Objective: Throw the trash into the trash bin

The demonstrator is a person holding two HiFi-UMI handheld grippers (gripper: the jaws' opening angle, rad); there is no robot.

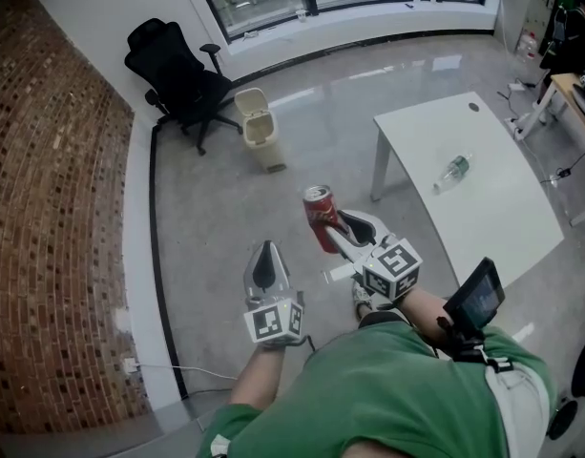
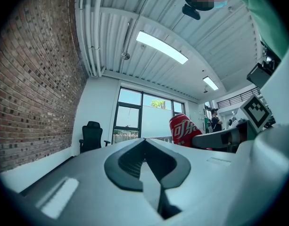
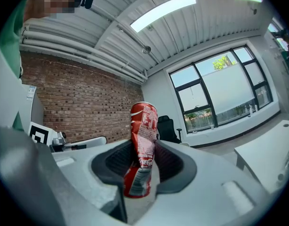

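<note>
The right gripper pinches a red can. Its two jaws press on the can's sides. The can looks a bit dented. The jaws hold it low down, so most of the can sticks out past them.

The left gripper is just to the left of the right one. Its jaws are pressed together and there is nothing in them.

The trash bin stands on the floor, well ahead of both grippers and a little to the left. It is far from the can. A black chair is just left of the bin. A white table is off to the right of the right gripper, and a clear bottle lies on it.

I think the job is about halfway done. The can is picked up but is not at the bin yet.

Here is what could go wrong.

The bin's lid looks shut. If the can is let go on top of it, the can may bounce off and roll across the floor. The lid has to be opened first. The empty left gripper may be the one to do that.

The can could slip. It is smooth and dented, and it is held near one end, so a quick swing may tip it out of the jaws.

If it is let go too soon, it lands short of the bin.

I cannot tell if any drink is left inside. If there is, it could spill.
</note>
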